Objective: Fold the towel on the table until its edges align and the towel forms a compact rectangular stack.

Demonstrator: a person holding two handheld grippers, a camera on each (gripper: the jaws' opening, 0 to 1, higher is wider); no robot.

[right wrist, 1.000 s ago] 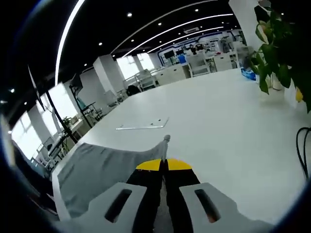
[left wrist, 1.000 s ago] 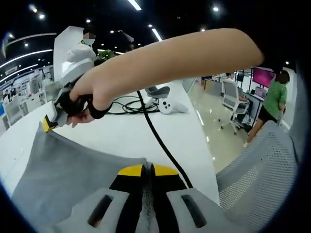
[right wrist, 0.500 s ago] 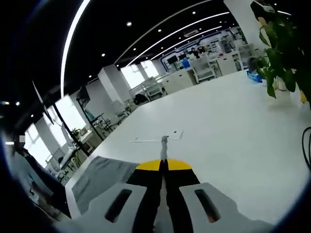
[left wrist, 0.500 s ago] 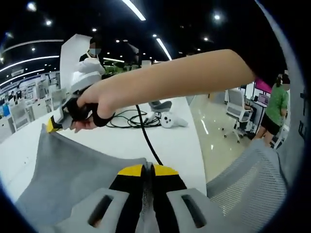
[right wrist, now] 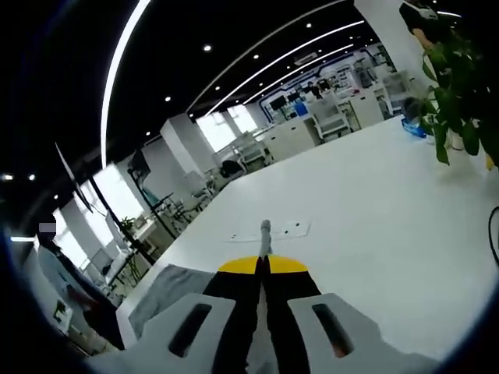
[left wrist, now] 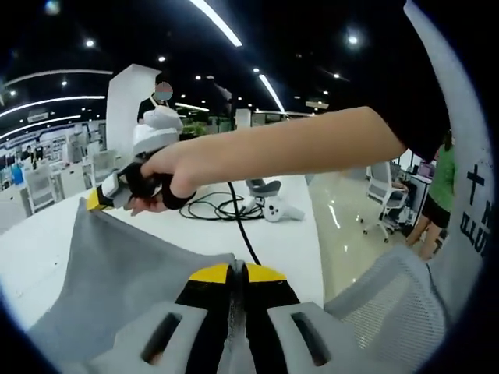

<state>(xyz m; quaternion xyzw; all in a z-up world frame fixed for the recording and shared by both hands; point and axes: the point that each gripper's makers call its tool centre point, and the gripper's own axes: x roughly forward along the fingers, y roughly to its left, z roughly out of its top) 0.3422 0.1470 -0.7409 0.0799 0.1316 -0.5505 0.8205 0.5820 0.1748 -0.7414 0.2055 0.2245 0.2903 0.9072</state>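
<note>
Your left gripper (left wrist: pixel 236 270) is clamped tight on a corner of the grey towel (left wrist: pixel 117 273), with cloth pinched between the yellow-tipped jaws. From there the towel is stretched up off the white desk (left wrist: pixel 284 234) to your right gripper (left wrist: pixel 100 199), which has the other corner. In the right gripper view, that gripper (right wrist: pixel 263 263) is closed on the towel (right wrist: pixel 168 288) too, a nub of cloth poking out past the tips. Farther along the desk, near its edge, are black cables (left wrist: pixel 218 209) and a white controller (left wrist: pixel 277 210).
</note>
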